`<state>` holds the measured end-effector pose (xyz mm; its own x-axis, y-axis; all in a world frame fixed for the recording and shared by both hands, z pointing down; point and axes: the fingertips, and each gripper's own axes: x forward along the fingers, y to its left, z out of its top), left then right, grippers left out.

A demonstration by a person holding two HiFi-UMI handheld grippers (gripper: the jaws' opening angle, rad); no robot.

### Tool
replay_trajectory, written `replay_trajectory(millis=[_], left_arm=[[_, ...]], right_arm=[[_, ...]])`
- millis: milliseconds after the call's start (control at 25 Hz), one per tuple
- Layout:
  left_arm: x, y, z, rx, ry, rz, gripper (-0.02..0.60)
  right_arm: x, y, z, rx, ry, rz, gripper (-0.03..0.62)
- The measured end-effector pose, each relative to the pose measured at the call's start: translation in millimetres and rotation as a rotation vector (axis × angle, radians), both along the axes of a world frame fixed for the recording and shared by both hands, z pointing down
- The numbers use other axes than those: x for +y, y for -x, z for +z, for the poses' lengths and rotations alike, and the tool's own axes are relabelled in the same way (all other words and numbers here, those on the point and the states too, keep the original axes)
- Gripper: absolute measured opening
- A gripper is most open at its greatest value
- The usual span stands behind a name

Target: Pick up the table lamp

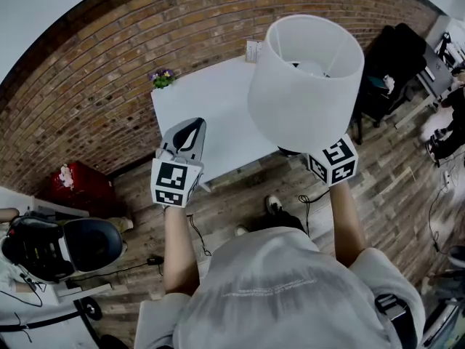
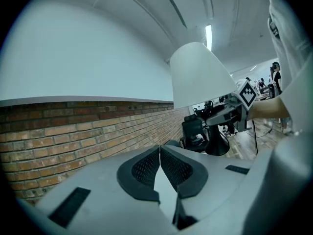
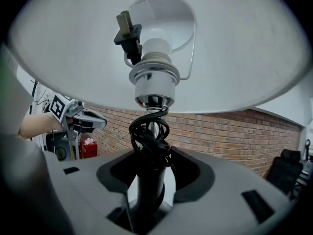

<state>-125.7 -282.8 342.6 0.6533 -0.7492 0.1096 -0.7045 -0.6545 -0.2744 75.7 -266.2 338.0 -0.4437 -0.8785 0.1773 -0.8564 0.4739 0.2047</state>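
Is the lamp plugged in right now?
Unplugged: its plug sits loose under the shade, with the cord coiled round the stem.

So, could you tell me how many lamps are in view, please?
1: the table lamp, its black stem clamped in the right gripper. No other shows.

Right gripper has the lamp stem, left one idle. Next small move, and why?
Probably a slow, straight lift with the right gripper, keeping the table lamp upright. Its jaws are clamped on the black stem alone, below a wide shade, so tilt could swing it. The left gripper is shut and empty.
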Motion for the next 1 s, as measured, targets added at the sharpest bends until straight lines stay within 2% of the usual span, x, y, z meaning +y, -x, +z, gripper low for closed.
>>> replay_trajectory(millis=[1000], left_arm=[[-7.4,2.2,6.7,0.013,0.026,-0.001,0.015]], right_arm=[[-8.0,1.7,0.7,-0.001,-0.008,0.001,0.198]])
